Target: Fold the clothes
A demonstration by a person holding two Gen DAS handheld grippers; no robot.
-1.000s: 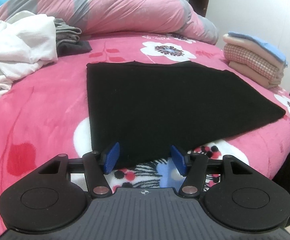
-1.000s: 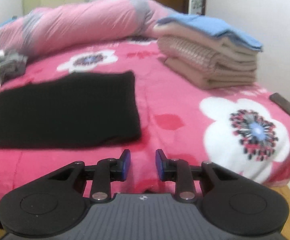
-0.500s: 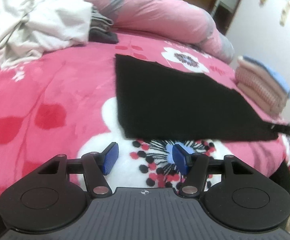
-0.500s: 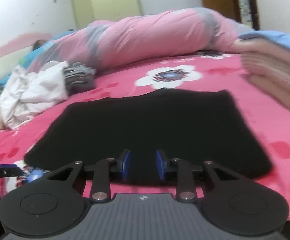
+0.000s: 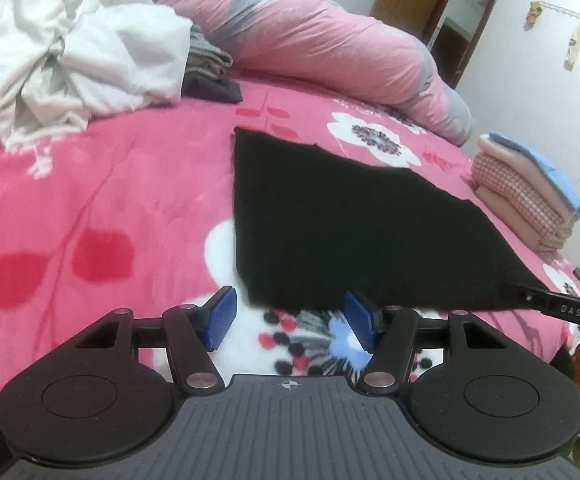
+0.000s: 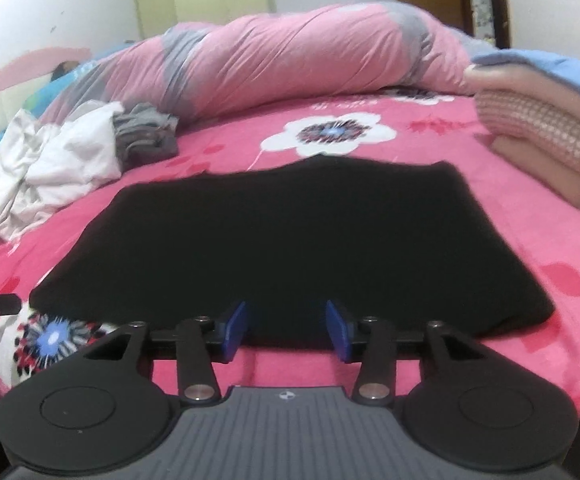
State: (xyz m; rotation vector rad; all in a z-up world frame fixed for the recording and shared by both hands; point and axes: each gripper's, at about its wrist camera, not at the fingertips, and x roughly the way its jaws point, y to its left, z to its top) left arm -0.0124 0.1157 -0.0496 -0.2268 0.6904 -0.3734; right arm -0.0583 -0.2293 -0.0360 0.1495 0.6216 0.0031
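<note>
Holding both grippers open at the near edge of the flat black garment (image 5: 350,232), you should pinch only its edge, left gripper (image 5: 287,322) and right gripper (image 6: 285,330) level.

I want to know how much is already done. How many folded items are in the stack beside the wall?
3 can be seen: a blue one on top, a checked pink one in the middle, and a plain beige one at the bottom. More layers may be hidden between them.
</note>
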